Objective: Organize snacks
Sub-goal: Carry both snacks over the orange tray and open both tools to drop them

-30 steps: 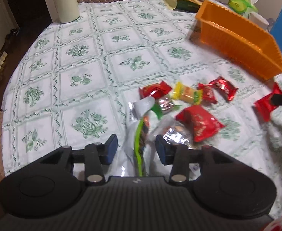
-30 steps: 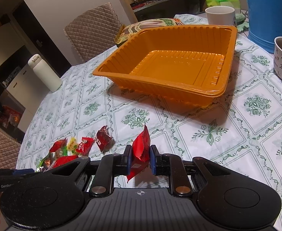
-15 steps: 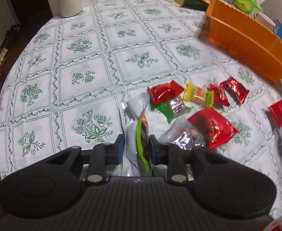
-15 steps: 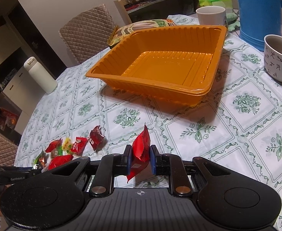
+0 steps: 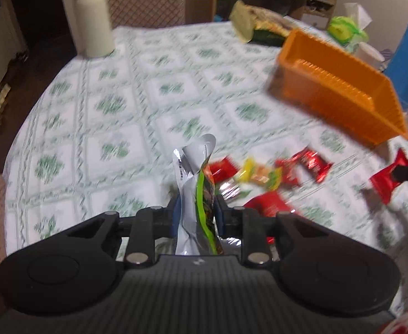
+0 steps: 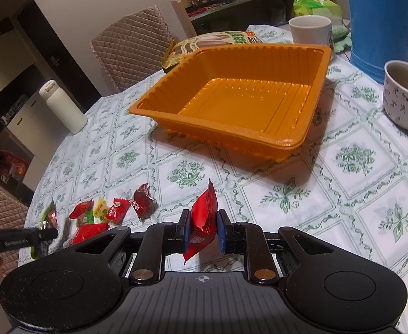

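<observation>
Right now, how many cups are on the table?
2: a plain white cup behind the orange tray, and a patterned cup with a spoon at the right edge. Others may be out of view.

I see the tray (image 6: 231,105) on the table (image 6: 357,194), a bottle (image 6: 62,108) to its left, a mug (image 6: 404,94) to its right. The loose snacks (image 6: 112,211) lie before it, probably all apart from it.

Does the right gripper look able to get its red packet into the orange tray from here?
Probably yes: the right gripper holds the red packet, and only bare tablecloth lies before the open, empty orange tray.
</observation>
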Action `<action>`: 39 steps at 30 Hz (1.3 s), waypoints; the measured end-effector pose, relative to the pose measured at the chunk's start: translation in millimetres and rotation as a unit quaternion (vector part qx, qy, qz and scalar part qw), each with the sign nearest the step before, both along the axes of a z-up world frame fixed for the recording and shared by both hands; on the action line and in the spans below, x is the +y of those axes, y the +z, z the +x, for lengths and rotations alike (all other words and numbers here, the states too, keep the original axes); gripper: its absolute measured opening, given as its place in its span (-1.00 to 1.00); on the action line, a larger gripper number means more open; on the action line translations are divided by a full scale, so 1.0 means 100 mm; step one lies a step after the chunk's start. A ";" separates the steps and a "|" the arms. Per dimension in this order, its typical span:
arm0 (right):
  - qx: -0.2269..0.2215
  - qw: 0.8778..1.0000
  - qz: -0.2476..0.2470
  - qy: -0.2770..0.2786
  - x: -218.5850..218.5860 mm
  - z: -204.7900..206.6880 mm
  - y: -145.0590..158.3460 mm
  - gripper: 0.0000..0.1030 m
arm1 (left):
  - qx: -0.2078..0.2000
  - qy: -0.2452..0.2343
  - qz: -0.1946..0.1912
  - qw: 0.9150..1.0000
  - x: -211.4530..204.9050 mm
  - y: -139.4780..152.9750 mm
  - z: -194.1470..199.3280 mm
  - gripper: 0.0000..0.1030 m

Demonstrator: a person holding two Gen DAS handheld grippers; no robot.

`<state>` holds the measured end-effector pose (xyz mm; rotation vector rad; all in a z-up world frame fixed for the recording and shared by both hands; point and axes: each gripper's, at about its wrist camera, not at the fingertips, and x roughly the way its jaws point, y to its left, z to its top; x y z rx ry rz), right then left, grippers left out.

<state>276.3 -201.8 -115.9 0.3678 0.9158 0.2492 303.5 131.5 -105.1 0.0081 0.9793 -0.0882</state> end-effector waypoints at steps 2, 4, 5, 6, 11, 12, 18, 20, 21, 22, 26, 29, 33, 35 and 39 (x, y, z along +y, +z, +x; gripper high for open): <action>0.000 1.000 -0.006 0.004 0.00 0.02 0.05 -0.62 | -0.010 -0.013 -0.003 1.000 -0.11 0.09 0.04 -0.56; -0.001 1.000 -0.008 0.005 -0.01 0.04 0.10 -0.62 | -0.019 -0.030 -0.010 0.999 -0.24 0.17 0.09 -0.56; -0.002 1.000 -0.008 0.005 -0.01 0.05 0.13 -0.62 | -0.023 -0.040 -0.014 0.999 -0.31 0.21 0.13 -0.56; -0.004 1.000 -0.009 0.005 -0.02 0.06 0.17 -0.62 | -0.026 -0.049 -0.019 0.998 -0.39 0.24 0.16 -0.56; -0.020 1.000 -0.010 0.003 -0.08 0.17 0.34 -0.62 | -0.044 -0.094 -0.035 0.994 -0.78 0.37 0.40 -0.56; -0.026 1.000 -0.009 0.001 -0.10 0.19 0.38 -0.62 | -0.047 -0.101 -0.039 0.993 -0.85 0.39 0.45 -0.56; -0.054 0.998 -0.008 -0.025 -0.26 0.41 0.54 -0.62 | -0.065 -0.141 -0.051 0.987 -1.30 0.49 0.82 -0.56; -0.060 0.997 -0.009 -0.036 -0.32 0.50 0.55 -0.62 | -0.069 -0.153 -0.051 0.985 -1.44 0.50 0.95 -0.56; -0.062 0.997 -0.009 -0.042 -0.36 0.55 0.56 -0.62 | -0.071 -0.158 -0.051 0.984 -1.50 0.51 1.01 -0.56; -0.062 0.997 -0.008 -0.048 -0.39 0.60 0.56 -0.62 | -0.071 -0.162 -0.051 0.983 -1.56 0.51 1.08 -0.56; -0.064 0.996 -0.010 -0.067 -0.48 0.82 0.53 -0.62 | -0.072 -0.171 -0.045 0.982 -1.79 0.48 1.33 -0.56; -0.059 0.995 -0.009 -0.082 -0.56 0.96 0.47 -0.62 | -0.065 -0.178 -0.041 0.981 -1.94 0.42 1.49 -0.56; -0.047 0.994 -0.001 -0.100 -0.66 1.11 0.36 -0.62 | -0.059 -0.189 -0.034 0.980 -2.13 0.35 1.66 -0.55; -0.041 0.993 0.002 -0.107 -0.70 1.17 0.30 -0.62 | -0.053 -0.193 -0.031 0.979 -2.18 0.29 1.72 -0.55; -0.035 0.992 0.002 -0.118 -0.79 1.26 0.25 -0.62 | -0.040 -0.199 -0.024 0.979 -2.32 0.18 1.83 -0.55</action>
